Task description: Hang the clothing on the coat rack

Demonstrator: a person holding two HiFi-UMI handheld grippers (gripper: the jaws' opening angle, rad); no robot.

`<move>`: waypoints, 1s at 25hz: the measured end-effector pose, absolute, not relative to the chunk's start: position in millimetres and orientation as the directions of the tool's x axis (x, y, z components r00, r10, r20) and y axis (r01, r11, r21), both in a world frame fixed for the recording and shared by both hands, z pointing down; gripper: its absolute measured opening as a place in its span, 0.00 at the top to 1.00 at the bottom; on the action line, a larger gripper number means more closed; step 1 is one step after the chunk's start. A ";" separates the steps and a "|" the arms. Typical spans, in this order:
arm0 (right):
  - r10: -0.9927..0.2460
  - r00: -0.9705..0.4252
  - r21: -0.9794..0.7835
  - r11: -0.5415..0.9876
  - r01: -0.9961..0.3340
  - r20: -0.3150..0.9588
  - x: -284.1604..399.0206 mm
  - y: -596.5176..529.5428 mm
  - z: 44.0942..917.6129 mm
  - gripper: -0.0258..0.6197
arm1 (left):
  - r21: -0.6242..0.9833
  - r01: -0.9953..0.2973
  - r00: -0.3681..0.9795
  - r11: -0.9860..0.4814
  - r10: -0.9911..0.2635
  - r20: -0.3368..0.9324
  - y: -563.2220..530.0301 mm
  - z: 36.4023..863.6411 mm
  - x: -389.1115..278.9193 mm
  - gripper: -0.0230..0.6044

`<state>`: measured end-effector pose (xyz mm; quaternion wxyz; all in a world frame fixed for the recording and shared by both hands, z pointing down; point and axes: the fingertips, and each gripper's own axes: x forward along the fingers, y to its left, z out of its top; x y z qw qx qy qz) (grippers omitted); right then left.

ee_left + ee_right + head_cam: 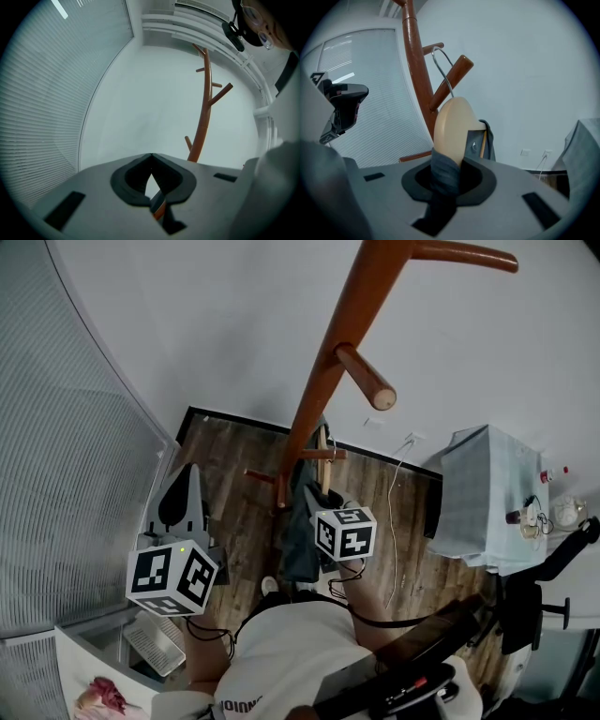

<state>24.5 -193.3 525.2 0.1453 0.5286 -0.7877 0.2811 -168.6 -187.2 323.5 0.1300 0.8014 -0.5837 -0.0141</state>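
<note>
The orange-brown wooden coat rack point(323, 381) rises from the wood floor, with pegs sticking out. A dark grey garment point(302, 535) hangs on a pale wooden hanger point(451, 126) close to the pole. The hanger's wire hook point(439, 61) curves up beside a slanted peg point(452, 79); I cannot tell whether it rests on the peg. My right gripper point(447, 164) is shut on the grey cloth at the hanger's end. My left gripper point(151, 161) is shut and empty, held low at the left point(185, 479), with the rack point(205, 108) far ahead of it.
A curved wall of blinds point(66, 474) runs along the left. A table under a pale cloth point(483, 498) with small bottles stands at the right. A white basket point(155, 643) sits near my left side. A cable point(398, 512) hangs from a wall socket.
</note>
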 end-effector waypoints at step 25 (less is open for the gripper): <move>-0.716 -0.415 -0.285 0.303 -0.909 0.562 8.8 -196.7 542.7 0.87 | 0.233 -0.935 0.305 -0.268 -0.941 0.143 -193.9 330.8 -178.9 0.94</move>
